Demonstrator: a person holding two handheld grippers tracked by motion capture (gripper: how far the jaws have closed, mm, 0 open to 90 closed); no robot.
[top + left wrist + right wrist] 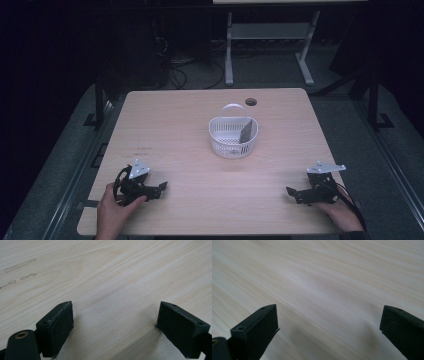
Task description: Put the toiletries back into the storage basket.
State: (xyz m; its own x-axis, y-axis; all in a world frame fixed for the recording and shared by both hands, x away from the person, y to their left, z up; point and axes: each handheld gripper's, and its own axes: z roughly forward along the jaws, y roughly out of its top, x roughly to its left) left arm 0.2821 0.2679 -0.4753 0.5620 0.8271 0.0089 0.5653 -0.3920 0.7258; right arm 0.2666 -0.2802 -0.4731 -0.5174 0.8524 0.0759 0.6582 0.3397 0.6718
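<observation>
The left tool (159,188) sits low over the desk (190,150) at about 8 o'clock, near the front left corner. A hand (112,207) holds it from behind. Its tips point toward 3 o'clock, to the middle of the desk. In the left gripper view its two black jaws stand wide apart, and between them is bare pale wood. It has hold of nothing. Some faint grey scuff marks (20,265) show on the wood at about 10 o'clock in that view.

In the middle of the desk, a little toward 12 o'clock, stands a white basket (233,141) with small holes in its wall and a thin white handle (232,107) curved over the back. A flat dark grey thing (246,131) leans inside it, against the wall at the basket's 3 o'clock side. What it is cannot be told. Just past the basket at 1 o'clock is a small round hole (251,102) in the desk top. The basket is well apart from both tools.

The right tool (292,193) is at about 4 o'clock, near the front right corner, held by the other hand (342,212). Its tips point toward 9 o'clock. In the right gripper view its jaws stand wide apart over blurred wood, and it holds nothing.
</observation>
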